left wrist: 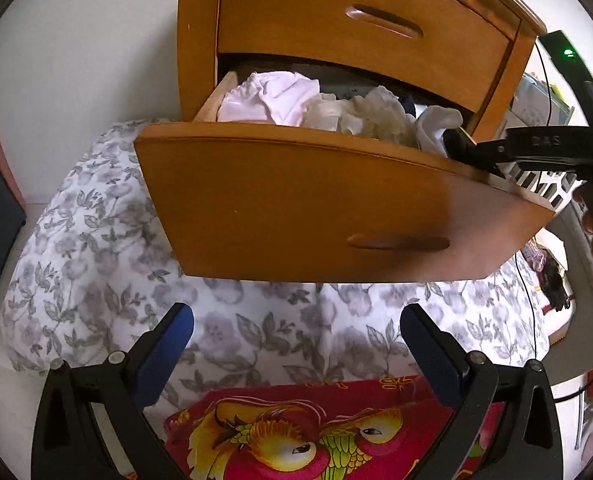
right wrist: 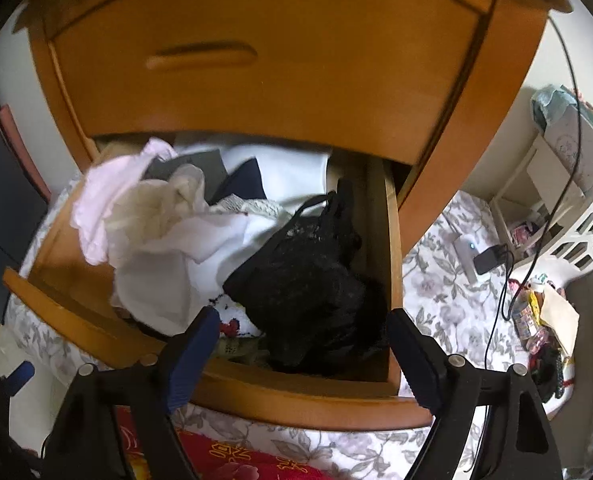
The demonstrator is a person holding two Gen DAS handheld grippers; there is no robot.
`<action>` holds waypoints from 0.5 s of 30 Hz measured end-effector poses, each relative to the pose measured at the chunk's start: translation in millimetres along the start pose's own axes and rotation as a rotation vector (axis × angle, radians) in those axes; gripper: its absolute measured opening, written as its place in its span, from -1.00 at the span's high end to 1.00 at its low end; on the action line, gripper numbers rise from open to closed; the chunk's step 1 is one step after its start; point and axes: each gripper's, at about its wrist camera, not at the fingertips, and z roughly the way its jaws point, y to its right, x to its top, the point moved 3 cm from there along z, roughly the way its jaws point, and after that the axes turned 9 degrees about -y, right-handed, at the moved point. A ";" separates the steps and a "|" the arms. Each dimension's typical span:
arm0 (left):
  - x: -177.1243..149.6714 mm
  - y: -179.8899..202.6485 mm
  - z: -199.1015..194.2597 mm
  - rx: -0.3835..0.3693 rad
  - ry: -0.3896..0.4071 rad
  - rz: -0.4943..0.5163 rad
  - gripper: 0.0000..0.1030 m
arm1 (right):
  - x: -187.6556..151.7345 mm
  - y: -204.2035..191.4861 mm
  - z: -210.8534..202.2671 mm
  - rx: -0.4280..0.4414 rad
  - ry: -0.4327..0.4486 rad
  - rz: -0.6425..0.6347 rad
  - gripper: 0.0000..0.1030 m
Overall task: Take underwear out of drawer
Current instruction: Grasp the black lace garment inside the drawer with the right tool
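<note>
Right gripper: spread wide, empty, poised above the black lace underwear at the 5 o'clock corner of the open wooden drawer. Lower over the bunched middle; pinch lace only, clear of white garments. Left gripper: spread, idle below drawer front.
</note>
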 end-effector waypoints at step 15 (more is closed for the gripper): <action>1.8 -11.1 8.6 -0.045 -0.008 -0.022 -1.00 | 18.0 0.8 30.5 -0.086 -0.052 0.014 -0.25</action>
